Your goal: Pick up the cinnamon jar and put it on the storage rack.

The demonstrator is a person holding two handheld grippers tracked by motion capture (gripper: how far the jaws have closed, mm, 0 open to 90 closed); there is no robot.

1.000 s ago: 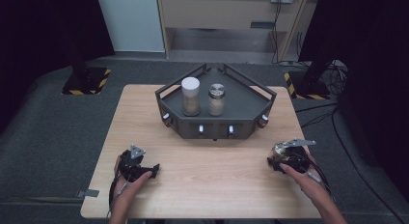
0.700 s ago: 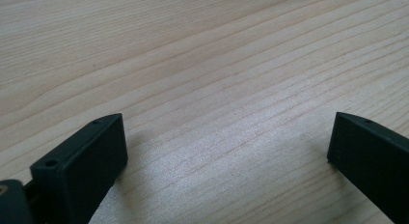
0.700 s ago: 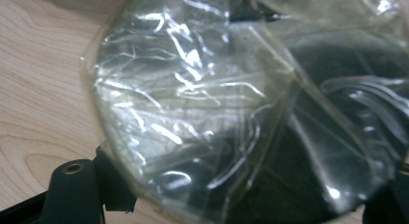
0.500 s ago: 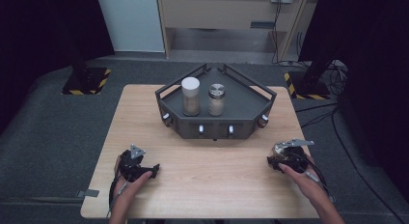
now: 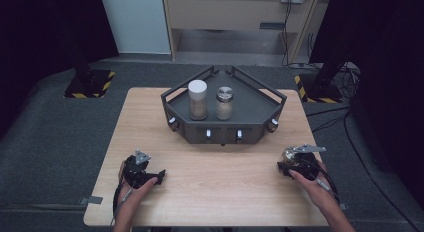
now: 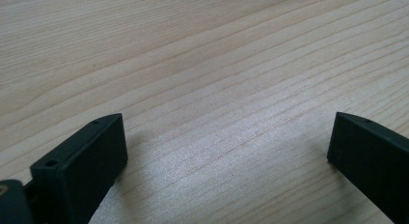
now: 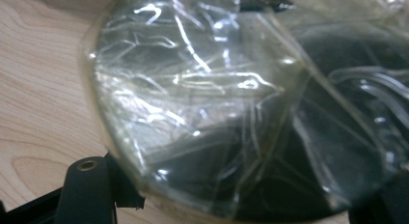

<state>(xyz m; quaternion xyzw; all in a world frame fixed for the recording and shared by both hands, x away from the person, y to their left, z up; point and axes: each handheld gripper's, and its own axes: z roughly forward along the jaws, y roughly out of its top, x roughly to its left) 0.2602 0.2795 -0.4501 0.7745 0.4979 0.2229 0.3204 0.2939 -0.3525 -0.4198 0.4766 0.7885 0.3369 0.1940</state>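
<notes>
Right gripper [image 5: 292, 159]: near table's [image 5: 225, 192] right edge, jaws just closed onto crumpled clear plastic wrap [image 7: 217, 113], which lies between them and bulges over wood. Left gripper [image 6: 222, 151]: jaws spread wide, nothing between, low over bare wood near front left. Both well apart from dark tray [image 5: 252, 109] holding two jars.

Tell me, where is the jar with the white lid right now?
In the high view, the clear jar with the white lid stands upright in the dark angular tray at the table's far middle, just left of the silver-lidded jar.
</notes>
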